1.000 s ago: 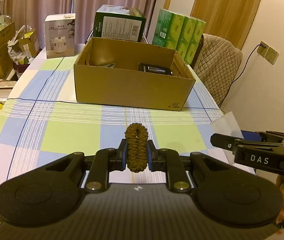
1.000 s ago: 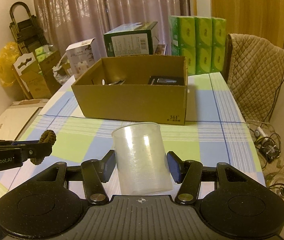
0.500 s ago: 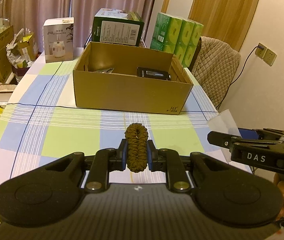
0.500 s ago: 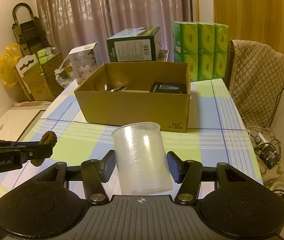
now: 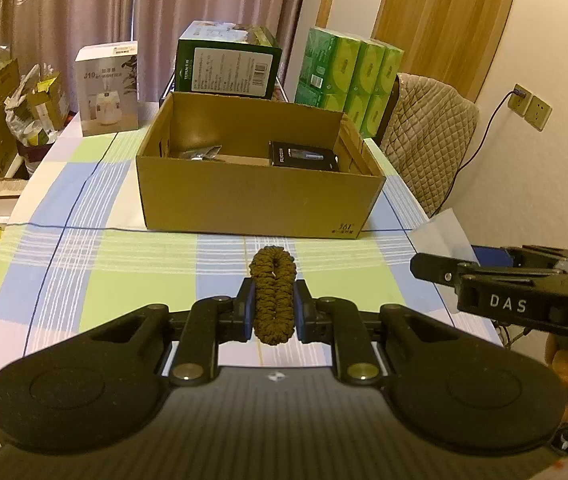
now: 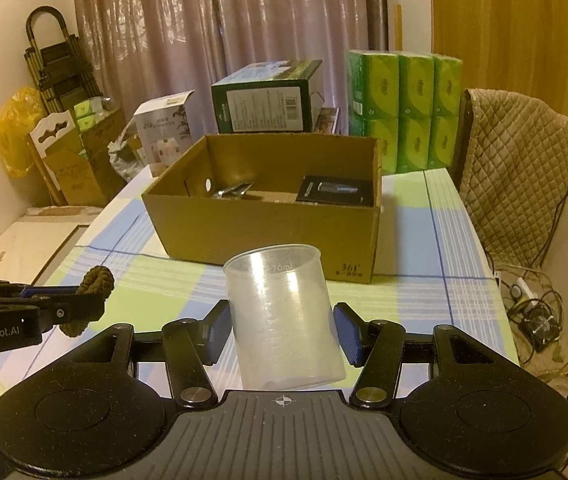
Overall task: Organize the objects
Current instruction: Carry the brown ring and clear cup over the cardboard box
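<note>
The left gripper (image 5: 274, 312) is clenched on a brown scrunchie (image 5: 274, 294), its blue-padded fingers (image 5: 246, 307) pressing the fabric loop from both sides so it stands on edge, squeezed narrow between them. The scrunchie pokes out past the fingertips, held above the checked tablecloth (image 5: 124, 280).

The right gripper (image 6: 282, 330) holds a clear plastic measuring cup (image 6: 284, 320), mouth toward the box and tilted slightly away from the camera. Its pads sit against the cup's walls on either side, though on the left side the contact is hard to confirm through the translucent plastic. A faint "70ml" mark shows near the rim.

Both grippers hang side by side over the near part of the table; each appears at the edge of the other's view.

Ahead of them, in the middle of the table, stands an open cardboard box (image 5: 260, 200). Inside it lie a small black package (image 5: 303, 156) toward the right and a silvery packet (image 5: 202, 153) toward the left. Behind the box sits a dark green carton (image 5: 228, 62), with a white humidifier box (image 5: 107, 88) to its left and a stack of green tissue packs (image 5: 347, 80) to its right. A chair draped with a quilted cover (image 5: 429, 140) stands at the table's right side.
</note>
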The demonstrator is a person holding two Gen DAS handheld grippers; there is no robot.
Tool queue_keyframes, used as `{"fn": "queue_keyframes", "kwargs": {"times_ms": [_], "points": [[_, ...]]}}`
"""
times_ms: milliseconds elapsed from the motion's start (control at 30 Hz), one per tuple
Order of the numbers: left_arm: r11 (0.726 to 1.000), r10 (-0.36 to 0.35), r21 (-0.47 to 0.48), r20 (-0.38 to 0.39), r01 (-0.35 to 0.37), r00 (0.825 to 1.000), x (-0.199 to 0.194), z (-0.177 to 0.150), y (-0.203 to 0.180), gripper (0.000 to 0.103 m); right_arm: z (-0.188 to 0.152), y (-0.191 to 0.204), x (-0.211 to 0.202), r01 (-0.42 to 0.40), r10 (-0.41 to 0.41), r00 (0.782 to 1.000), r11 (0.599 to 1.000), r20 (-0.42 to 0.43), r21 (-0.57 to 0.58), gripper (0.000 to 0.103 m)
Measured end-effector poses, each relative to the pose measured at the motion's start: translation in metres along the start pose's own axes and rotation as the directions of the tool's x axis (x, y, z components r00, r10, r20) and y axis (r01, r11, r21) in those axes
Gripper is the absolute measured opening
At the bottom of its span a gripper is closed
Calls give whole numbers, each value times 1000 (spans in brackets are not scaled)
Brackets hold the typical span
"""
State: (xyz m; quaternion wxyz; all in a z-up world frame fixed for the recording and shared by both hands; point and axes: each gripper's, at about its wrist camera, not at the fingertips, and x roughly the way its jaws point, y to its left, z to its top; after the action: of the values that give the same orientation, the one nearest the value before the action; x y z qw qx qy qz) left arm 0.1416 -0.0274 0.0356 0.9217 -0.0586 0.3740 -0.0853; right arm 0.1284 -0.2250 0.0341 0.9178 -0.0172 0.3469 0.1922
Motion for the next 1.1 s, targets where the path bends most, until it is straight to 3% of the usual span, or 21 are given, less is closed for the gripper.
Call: {"fn": "queue_keyframes", "kwargs": {"times_ms": [367, 733, 1100], "points": [[999, 12, 51, 18, -13, 1000, 20, 37, 7, 15, 40, -9, 23, -19, 19, 1000, 1000, 16, -16, 52], [989, 50, 137, 17, -52, 999, 64, 91, 18, 15, 96, -20, 64, -37, 38, 999, 999, 18, -30, 52], [985, 26, 171, 4, -26, 1000, 104, 125, 24, 16, 130, -29, 114, -50, 49, 999, 998, -5, -30, 52]]}}
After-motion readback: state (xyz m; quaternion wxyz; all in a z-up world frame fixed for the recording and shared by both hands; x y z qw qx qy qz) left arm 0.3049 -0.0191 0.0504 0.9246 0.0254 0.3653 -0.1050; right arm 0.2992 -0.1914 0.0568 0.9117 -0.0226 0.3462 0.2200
